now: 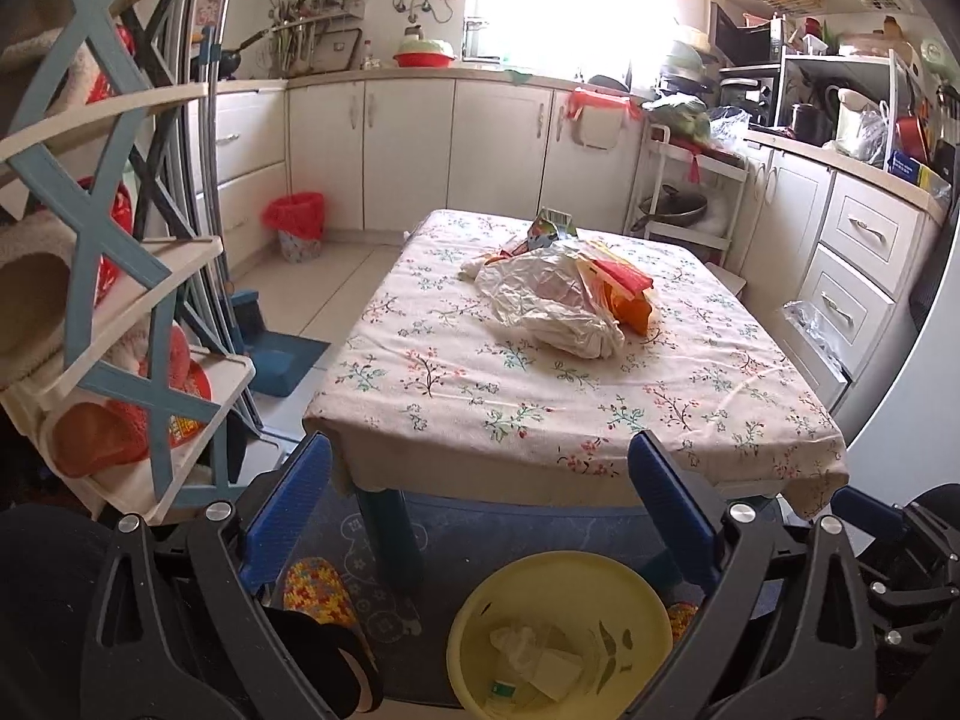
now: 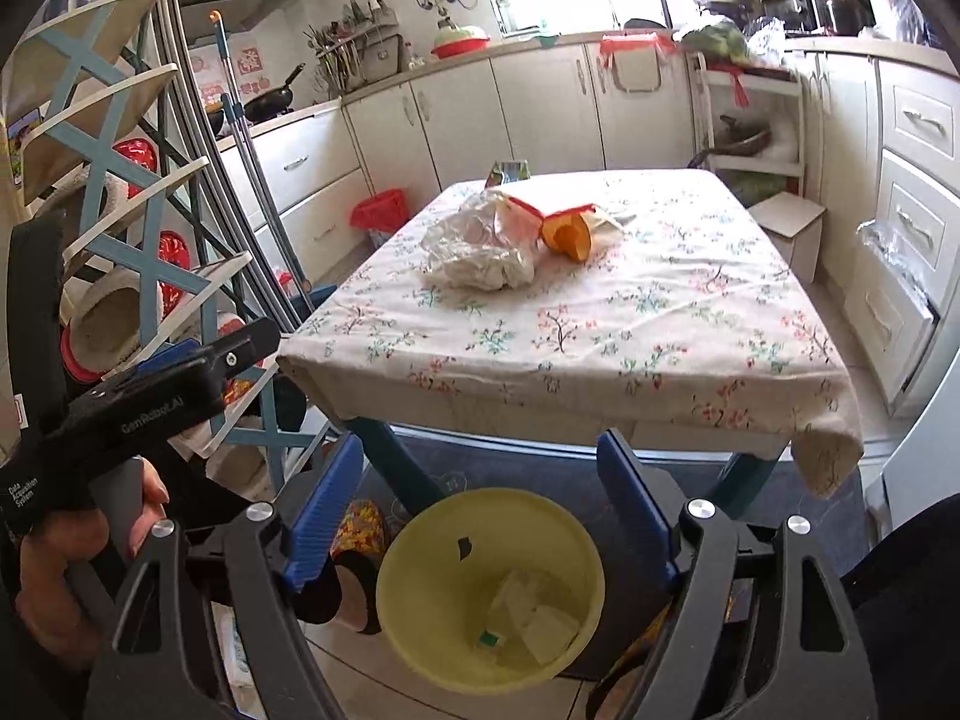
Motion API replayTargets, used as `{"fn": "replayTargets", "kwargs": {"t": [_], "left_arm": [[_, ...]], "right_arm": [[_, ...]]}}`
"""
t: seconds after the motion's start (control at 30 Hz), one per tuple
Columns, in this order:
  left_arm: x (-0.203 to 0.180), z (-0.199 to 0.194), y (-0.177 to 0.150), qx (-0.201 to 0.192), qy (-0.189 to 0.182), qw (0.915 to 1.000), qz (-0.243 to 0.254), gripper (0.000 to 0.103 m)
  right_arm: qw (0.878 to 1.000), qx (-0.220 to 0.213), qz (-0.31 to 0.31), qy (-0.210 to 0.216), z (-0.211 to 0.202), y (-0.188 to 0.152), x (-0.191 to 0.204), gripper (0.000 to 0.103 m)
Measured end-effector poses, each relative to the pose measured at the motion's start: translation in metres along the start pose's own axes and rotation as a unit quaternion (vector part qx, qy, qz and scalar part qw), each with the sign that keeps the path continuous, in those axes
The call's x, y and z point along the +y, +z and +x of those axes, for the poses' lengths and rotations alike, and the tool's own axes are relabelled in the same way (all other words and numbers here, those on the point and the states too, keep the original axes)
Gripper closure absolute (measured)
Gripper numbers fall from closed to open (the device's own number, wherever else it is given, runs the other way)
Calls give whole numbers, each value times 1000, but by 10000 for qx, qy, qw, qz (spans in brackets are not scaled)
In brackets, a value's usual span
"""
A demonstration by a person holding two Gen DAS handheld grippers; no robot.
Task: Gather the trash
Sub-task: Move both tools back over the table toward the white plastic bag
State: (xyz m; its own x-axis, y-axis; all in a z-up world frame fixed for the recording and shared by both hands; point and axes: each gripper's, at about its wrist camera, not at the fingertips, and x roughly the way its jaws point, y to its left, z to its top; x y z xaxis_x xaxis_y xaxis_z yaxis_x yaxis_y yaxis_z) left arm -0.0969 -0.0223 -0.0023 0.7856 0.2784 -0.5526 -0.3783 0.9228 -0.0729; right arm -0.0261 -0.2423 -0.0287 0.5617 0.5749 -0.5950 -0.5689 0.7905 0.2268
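Observation:
A crumpled clear plastic bag (image 1: 555,309) (image 2: 477,249), an orange-and-red wrapper (image 1: 624,294) (image 2: 561,228) and a green packet (image 1: 549,228) (image 2: 507,173) lie on a low table with a floral cloth (image 1: 600,396) (image 2: 600,330). A yellow bin (image 1: 564,636) (image 2: 489,588) with paper scraps stands on the floor at the table's near edge. My left gripper (image 1: 480,462) is open and empty, held above the bin. My right gripper (image 2: 480,462) is open and empty, also above the bin. The left gripper's body (image 2: 150,396) shows in the right wrist view.
A blue-and-white shelf rack (image 1: 120,276) (image 2: 120,210) stands close on the left. A red-lined bin (image 1: 297,225) (image 2: 378,213) sits by the cabinets. A dustpan (image 1: 282,354), mop poles (image 2: 258,192), a white cart (image 1: 690,192) and drawers (image 1: 852,276) surround the table.

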Motion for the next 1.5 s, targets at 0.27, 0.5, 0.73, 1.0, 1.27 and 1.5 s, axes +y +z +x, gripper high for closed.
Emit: {"fn": "replayTargets", "kwargs": {"t": [0.27,0.5,0.73,1.0,1.27,1.5], "left_arm": [[-8,-2,1,-118,54,9997,198,8],[-11,3,2,-31,85,9997,240,8],[-11,14,3,147,106,9995,262,8],[-12,29,10,321,135,9989,300,8],[-5,51,40,335,73,9993,146,8],[-6,90,72,586,-17,9979,264,8]], "right_arm": [[9998,-193,-12,-44,-4,4,1,26],[9995,-292,-27,-78,-3,11,1,26],[9993,-367,-11,-59,-1,19,0,26],[9988,-486,-24,-27,7,41,-4,26],[9985,-525,-168,-50,26,78,-11,25],[9996,-211,-203,-18,58,108,-24,25]]}}
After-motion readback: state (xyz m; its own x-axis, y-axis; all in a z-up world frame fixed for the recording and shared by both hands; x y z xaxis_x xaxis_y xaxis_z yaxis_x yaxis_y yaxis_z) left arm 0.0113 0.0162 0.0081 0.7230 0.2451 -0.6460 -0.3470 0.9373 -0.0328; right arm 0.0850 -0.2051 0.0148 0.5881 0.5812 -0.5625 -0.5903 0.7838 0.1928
